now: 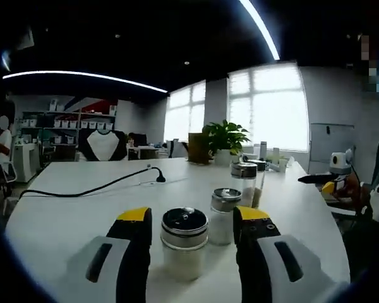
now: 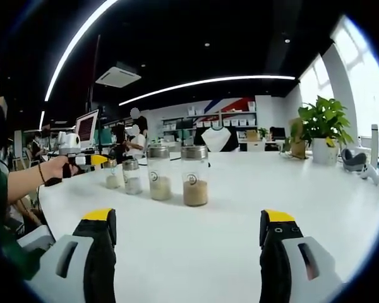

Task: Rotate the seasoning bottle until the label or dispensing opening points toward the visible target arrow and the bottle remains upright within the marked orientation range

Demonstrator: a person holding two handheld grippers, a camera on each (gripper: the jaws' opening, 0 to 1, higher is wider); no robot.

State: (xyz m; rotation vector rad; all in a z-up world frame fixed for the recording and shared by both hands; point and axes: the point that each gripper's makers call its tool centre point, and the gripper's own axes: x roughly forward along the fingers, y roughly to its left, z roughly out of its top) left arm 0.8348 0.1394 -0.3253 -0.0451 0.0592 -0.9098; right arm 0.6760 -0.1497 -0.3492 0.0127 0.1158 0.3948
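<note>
Left gripper view
surface: I see a white table (image 1: 82, 214), a black cable (image 1: 95, 187) trailing across it to a plug near the middle.
room: office, big windows (image 1: 268, 104) at the back, potted plant (image 1: 224, 140) on the far end of the table, shelves on the left wall, light strips on a dark ceiling.
left gripper pose: left gripper (image 1: 192, 233) low over the table, jaws pointing across it toward the plant.
left gripper state: jaws wide, yellow-tipped, one on each side of the nearest seasoning bottle (image 1: 184, 243). Small gap on both sides, I can't see contact.
bottle: upright on the table, metal lid with a dispensing hole on top, pale powder inside. Label not readable from here.
others: second short jar (image 1: 225, 216) just behind and right of it, two taller jars (image 1: 244, 183) further back.

Right gripper view
surface: same white table (image 2: 240, 208), bare in front of the jaws.
room: ceiling AC unit (image 2: 117, 76), monitor (image 2: 86, 128) at left, plant (image 2: 322, 126) at right.
right gripper pose: right gripper (image 2: 189, 233) low, level with the tabletop, well apart from the jars.
right gripper state: jaws wide apart, holding nothing.
jars: row of four standing upright, two tall (image 2: 194, 175) nearer, two short (image 2: 132, 176) beyond.
person: a forearm (image 2: 31, 180) reaches in from the left, carrying the other gripper at the short jars.
</note>
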